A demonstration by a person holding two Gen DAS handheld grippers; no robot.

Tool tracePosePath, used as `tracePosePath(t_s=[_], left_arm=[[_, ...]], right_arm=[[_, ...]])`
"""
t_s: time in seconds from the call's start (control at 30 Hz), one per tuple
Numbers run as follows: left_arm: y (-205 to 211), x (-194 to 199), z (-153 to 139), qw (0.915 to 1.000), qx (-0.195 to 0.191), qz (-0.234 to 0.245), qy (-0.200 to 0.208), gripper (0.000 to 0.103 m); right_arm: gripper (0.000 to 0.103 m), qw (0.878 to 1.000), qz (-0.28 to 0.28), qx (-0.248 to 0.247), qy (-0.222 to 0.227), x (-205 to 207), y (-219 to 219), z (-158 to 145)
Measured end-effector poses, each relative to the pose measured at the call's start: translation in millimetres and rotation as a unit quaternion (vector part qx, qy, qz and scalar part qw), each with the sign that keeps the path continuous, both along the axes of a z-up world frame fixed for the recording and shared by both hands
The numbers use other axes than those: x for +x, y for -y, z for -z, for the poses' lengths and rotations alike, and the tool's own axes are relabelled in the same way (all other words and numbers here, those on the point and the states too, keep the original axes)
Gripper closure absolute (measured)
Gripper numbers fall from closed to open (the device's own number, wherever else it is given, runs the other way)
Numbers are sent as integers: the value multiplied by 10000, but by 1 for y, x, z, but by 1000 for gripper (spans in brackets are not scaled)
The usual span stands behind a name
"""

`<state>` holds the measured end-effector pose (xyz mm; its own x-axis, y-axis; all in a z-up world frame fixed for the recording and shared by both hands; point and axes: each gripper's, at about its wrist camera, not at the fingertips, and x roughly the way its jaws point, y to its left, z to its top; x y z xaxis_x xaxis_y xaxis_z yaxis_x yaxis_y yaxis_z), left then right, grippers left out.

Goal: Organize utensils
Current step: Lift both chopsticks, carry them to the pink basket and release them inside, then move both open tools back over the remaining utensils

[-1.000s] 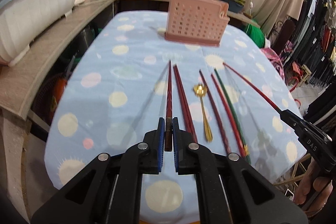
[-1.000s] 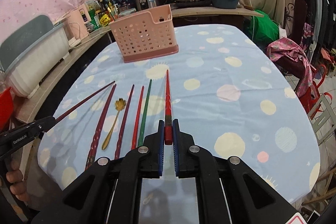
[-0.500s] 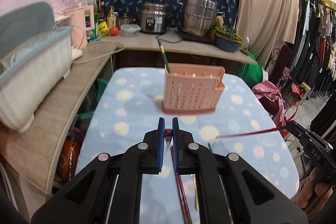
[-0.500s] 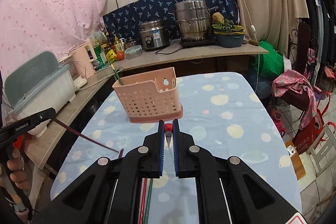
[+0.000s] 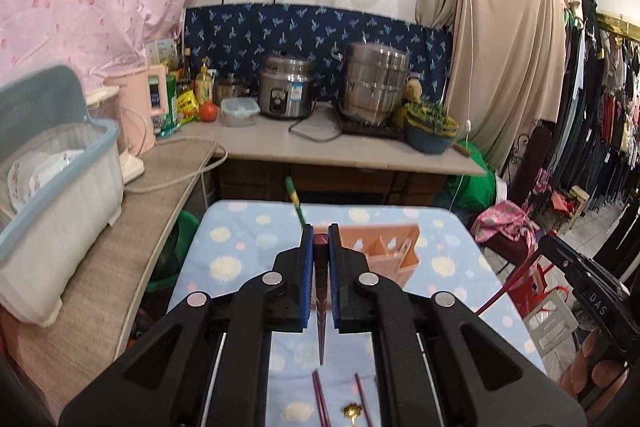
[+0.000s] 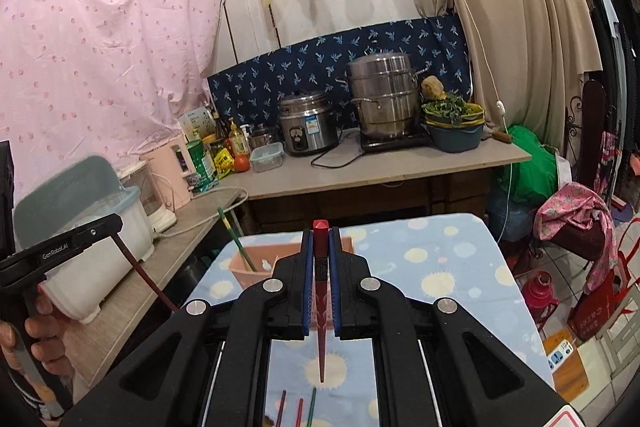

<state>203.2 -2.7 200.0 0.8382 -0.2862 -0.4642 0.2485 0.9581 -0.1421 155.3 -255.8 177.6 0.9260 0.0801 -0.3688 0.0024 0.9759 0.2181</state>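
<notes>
Dark maroon tapered chopstick [image 5: 320, 283] is clamped between the blue pads of the left gripper [image 5: 320, 247], thick end up, tip hanging down above the blue spotted tablecloth [image 5: 232, 251]. A red chopstick with a bright red cap [image 6: 321, 291] is gripped the same way in the right gripper [image 6: 321, 247], near vertical. The pink perforated plastic utensil basket [image 5: 394, 251] is largely hidden behind the left gripper's fingers; only its right compartments show. In the right view the basket [image 6: 256, 267] is partly covered too, with a green chopstick [image 6: 236, 243] leaning out of it. The remaining chopsticks [image 5: 320, 399] and gold spoon [image 5: 352, 410] on the cloth are cut off at the lower edge. Both grippers are held level, facing the counter. A hand grasps the right gripper handle at the frame edge.
</notes>
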Motion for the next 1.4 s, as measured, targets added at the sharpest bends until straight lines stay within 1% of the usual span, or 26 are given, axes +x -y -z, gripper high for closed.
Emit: tracePosePath(t_s=[0.2,0.3,0.47,0.63,0.73,0.83,0.93,1.03,1.2,1.27,1.3,1.33,1.4], left_arm=[[5,23,-47,9974,-268,-134,659,96],[10,38,-60,9951,-371,-212,895,96],[17,65,-67,9922,-381,-397,1117,96],[27,93,-56,9931,-390,-352,1049,96],[33,104,-39,9950,-313,-304,903,96],[37,116,-17,9970,-289,-247,677,96],[40,126,0,9983,-321,-189,451,96],[43,132,15,9991,-287,-150,269,96],[45,136,25,9994,-299,-119,122,95],[46,137,26,9995,-295,-104,93,92],[45,137,26,9995,-287,-108,77,84],[45,137,26,9995,-277,-126,67,74],[45,133,26,9995,-272,-142,96,68]], right_arm=[[96,9984,21,183,527,33,2,-37],[96,9971,45,286,697,50,3,-47],[96,9961,29,394,789,79,1,-54],[96,9979,-43,307,565,109,-9,-39],[96,9990,-79,247,360,122,-13,-21],[96,9994,-116,302,114,132,-12,0],[96,9991,-155,384,-116,140,-11,18],[96,9988,-188,364,-258,146,-13,30],[94,9985,-203,398,-325,147,-11,39],[90,9986,-185,385,-296,146,-10,39],[90,9987,-178,387,-295,145,-9,39],[89,9986,-173,403,-287,144,-9,38],[86,9986,-175,430,-258,140,-7,36]])
